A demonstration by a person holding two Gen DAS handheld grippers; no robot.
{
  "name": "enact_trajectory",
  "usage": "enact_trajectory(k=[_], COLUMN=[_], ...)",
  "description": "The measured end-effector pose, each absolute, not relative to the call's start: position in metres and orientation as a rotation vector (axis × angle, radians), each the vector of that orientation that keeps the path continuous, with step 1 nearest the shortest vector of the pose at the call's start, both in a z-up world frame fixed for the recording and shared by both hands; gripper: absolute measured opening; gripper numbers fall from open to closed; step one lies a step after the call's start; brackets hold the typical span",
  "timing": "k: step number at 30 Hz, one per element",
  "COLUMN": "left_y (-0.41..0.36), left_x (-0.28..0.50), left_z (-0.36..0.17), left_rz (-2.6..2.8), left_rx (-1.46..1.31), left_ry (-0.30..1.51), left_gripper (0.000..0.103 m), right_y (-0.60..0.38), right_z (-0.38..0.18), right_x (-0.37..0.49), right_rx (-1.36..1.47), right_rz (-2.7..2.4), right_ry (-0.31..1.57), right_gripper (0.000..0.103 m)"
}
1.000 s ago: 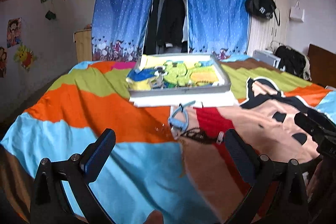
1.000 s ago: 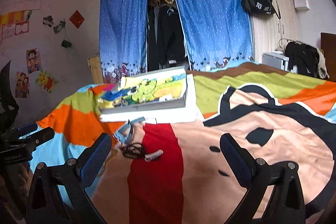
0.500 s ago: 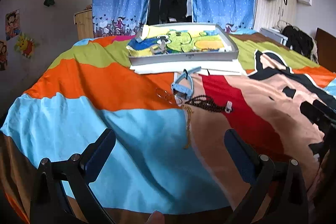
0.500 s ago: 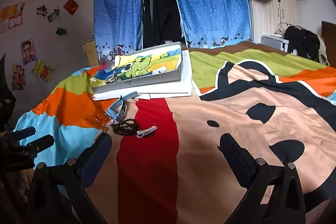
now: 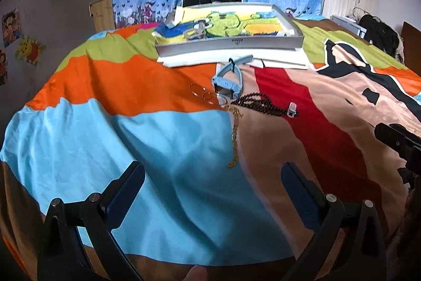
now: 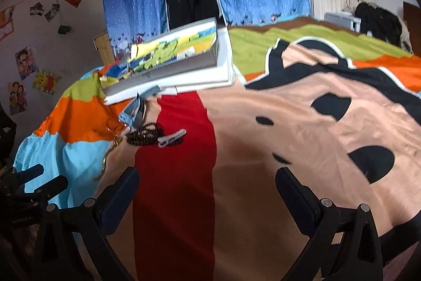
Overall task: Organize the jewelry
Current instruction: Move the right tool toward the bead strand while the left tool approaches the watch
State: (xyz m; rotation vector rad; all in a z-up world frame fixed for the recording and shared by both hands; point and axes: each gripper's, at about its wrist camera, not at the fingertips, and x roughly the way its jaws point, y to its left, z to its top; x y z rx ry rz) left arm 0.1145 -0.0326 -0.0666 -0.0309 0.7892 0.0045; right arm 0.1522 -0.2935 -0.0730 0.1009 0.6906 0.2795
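Both my grippers hang over the bedspread (image 5: 163, 138) with jaws spread wide, holding nothing. From my left gripper (image 5: 213, 186), the gold chain (image 5: 235, 133) lies straight ahead, just past the fingertips, its long axis running away from me toward the jewelry heap: hoop earrings (image 5: 201, 94), blue watch (image 5: 227, 82), dark bead necklace (image 5: 260, 103), white clip (image 5: 292, 109). From my right gripper (image 6: 208, 192) that heap sits ahead and well to the left. The tray (image 5: 229, 44) lies beyond. I judge the left nearer.
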Motion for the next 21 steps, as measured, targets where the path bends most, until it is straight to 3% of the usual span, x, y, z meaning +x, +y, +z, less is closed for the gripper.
enact_trajectory(k=[8, 18, 21], left_y=[-0.019, -0.026, -0.031], left_x=[0.141, 0.182, 0.193], left_z=[-0.082, -0.099, -0.103], left_rz=[-0.021, -0.112, -0.130], left_rx=[-0.110, -0.070, -0.037], left_ry=[0.906, 0.980, 0.979], left_gripper=[0.101, 0.100, 0.088], right_y=[-0.300, -0.277, -0.270], right_z=[-0.082, -0.085, -0.093], right_x=[0.179, 0.240, 0.262], right_rx=[0.159, 0.027, 0.055], right_rz=[0.400, 0.649, 0.697], right_ry=[0.787, 0.793, 0.807], right_gripper=[0.103, 0.103, 0.103])
